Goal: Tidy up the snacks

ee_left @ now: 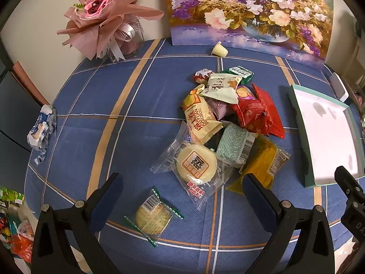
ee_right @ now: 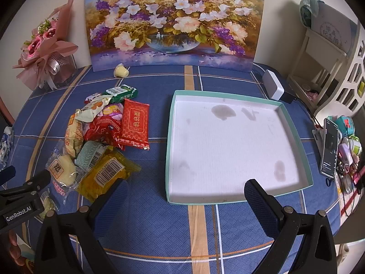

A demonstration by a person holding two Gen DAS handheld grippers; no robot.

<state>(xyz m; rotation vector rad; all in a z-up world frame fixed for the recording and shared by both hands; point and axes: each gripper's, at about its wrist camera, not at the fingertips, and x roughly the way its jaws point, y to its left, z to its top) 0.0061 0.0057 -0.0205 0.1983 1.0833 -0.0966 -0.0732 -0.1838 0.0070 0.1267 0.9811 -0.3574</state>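
Note:
A pile of wrapped snacks [ee_left: 230, 118] lies on the blue checked tablecloth; it also shows in the right wrist view [ee_right: 102, 134]. A round white cake in clear wrap [ee_left: 196, 164] and a small green-edged cookie pack [ee_left: 152, 217] lie nearest my left gripper [ee_left: 182, 196], which is open and empty above them. A shallow teal-rimmed white box [ee_right: 230, 146] sits right of the pile, empty; it also shows in the left wrist view [ee_left: 328, 137]. My right gripper [ee_right: 184, 196] is open and empty at the box's near edge.
A flower painting [ee_right: 175, 20] leans on the back wall, with a small cream jelly cup [ee_right: 121, 70] before it. A pink bouquet [ee_left: 107, 16] stands back left. A crumpled blue-white wrapper [ee_left: 41, 130] lies at the left edge. A phone [ee_right: 329, 146] and clutter sit far right.

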